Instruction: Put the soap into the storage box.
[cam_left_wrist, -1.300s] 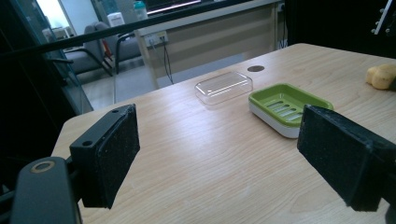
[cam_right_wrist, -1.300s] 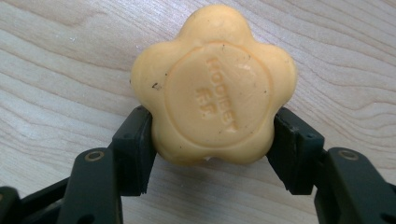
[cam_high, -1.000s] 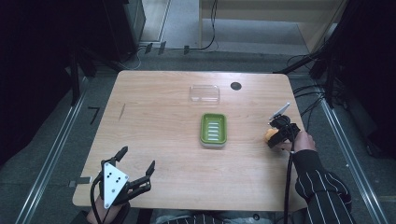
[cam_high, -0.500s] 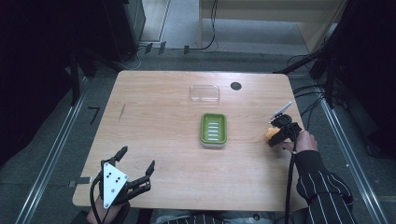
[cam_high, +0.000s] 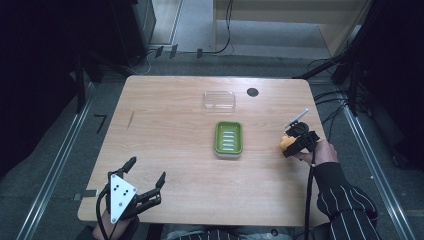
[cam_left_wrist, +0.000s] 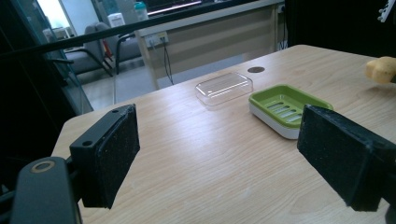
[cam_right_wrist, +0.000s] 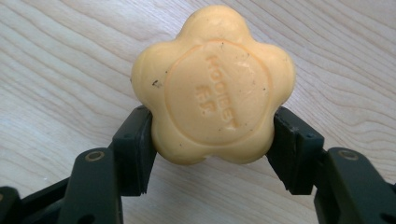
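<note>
Jaws of the right gripper (cam_right_wrist: 212, 154) pinch a flower-shaped yellow soap (cam_right_wrist: 212, 88) by its sides near the tabletop's (cam_high: 170, 125) right edge, beside the green soap dish (cam_high: 229, 139); it looks hard and slick, so grip the notches; left gripper (cam_left_wrist: 219, 154) spread wide

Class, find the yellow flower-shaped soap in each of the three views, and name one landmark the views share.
High view: soap right of centre, in the right gripper.
Left gripper view: soap at the far right edge.
Right gripper view: soap central, clamped between both jaws.
Shared landmark: the wooden table.
</note>
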